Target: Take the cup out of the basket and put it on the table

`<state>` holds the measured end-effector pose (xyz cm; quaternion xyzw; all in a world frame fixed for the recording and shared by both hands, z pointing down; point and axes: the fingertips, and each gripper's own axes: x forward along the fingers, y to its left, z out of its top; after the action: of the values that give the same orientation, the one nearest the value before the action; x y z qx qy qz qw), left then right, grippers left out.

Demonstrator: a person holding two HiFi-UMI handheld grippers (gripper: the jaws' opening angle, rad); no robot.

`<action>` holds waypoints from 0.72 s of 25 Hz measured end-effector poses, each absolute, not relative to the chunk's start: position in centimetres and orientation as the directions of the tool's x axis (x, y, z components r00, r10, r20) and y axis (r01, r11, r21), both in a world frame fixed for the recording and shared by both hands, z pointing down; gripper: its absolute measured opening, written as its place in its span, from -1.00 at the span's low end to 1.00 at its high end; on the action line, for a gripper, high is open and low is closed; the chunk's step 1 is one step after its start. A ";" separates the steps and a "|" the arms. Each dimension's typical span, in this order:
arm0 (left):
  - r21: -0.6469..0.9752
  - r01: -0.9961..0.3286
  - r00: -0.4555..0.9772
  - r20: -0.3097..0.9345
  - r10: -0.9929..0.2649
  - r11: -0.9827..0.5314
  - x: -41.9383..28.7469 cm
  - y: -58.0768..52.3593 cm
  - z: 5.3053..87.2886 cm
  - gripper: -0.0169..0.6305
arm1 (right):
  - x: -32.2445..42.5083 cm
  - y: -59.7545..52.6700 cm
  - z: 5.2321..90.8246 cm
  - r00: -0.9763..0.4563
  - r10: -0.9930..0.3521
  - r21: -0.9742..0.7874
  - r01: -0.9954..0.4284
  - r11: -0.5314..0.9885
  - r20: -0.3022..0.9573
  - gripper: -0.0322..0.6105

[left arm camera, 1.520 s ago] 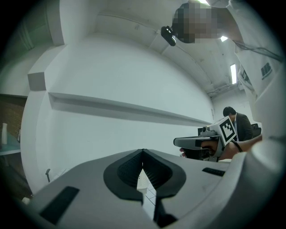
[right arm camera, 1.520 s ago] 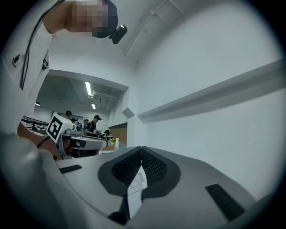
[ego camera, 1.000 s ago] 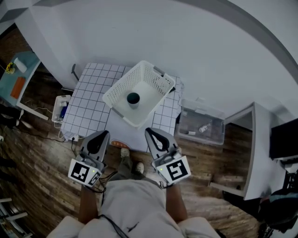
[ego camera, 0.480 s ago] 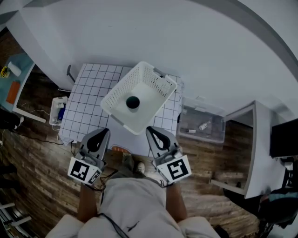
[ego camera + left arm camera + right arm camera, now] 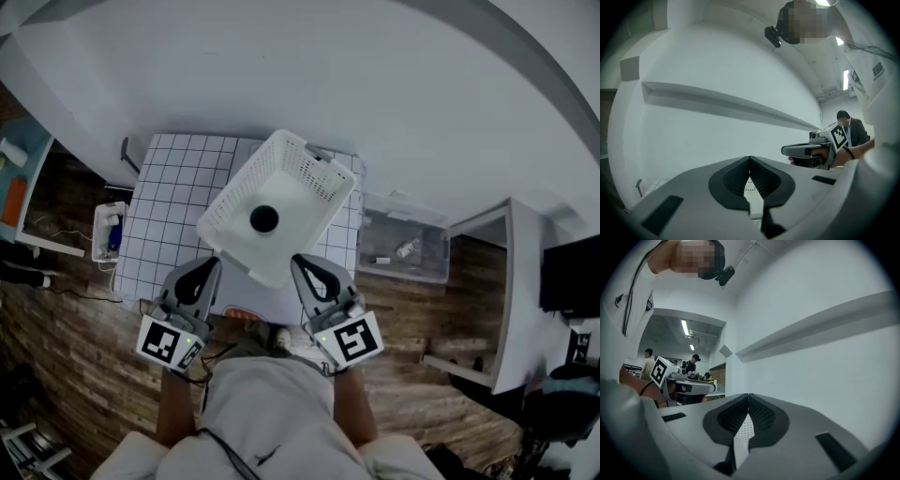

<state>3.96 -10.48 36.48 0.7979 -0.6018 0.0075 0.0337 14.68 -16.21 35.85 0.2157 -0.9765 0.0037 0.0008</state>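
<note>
The left gripper (image 5: 206, 269) and the right gripper (image 5: 304, 266) both have their jaws pressed together on nothing. The white basket (image 5: 309, 174) holding the dark cup (image 5: 264, 218) is just ahead of their tips.

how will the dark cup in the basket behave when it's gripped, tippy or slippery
The cup looks small beside the basket, so it is probably light and easy to tip if nudged. It shows as a round dark shape from above, so it seems upright and could roll if knocked over. Its finish is too small to judge slipperiness.
</note>
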 end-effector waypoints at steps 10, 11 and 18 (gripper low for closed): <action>0.064 -0.945 0.324 0.066 -0.944 -0.320 1.2 -14.0 37.5 -0.93 | 11.5 -19.0 37.1 -0.894 -0.444 0.027 -0.444 0.896 0.062 -0.87; 0.070 -0.944 0.328 0.069 -0.942 -0.324 0.9 -14.3 37.7 -0.93 | 11.1 -19.3 37.3 -0.891 -0.447 0.031 -0.446 0.894 0.072 -0.87; 0.072 -0.929 0.369 0.101 -0.924 -0.363 -0.5 -16.2 39.3 -0.93 | 9.3 -21.1 39.0 -0.870 -0.472 0.049 -0.470 0.881 0.141 -0.87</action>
<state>-0.53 -16.21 39.26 0.8252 -0.5613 0.0216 0.0583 9.27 -21.13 39.02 0.2435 -0.9670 -0.0063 0.0746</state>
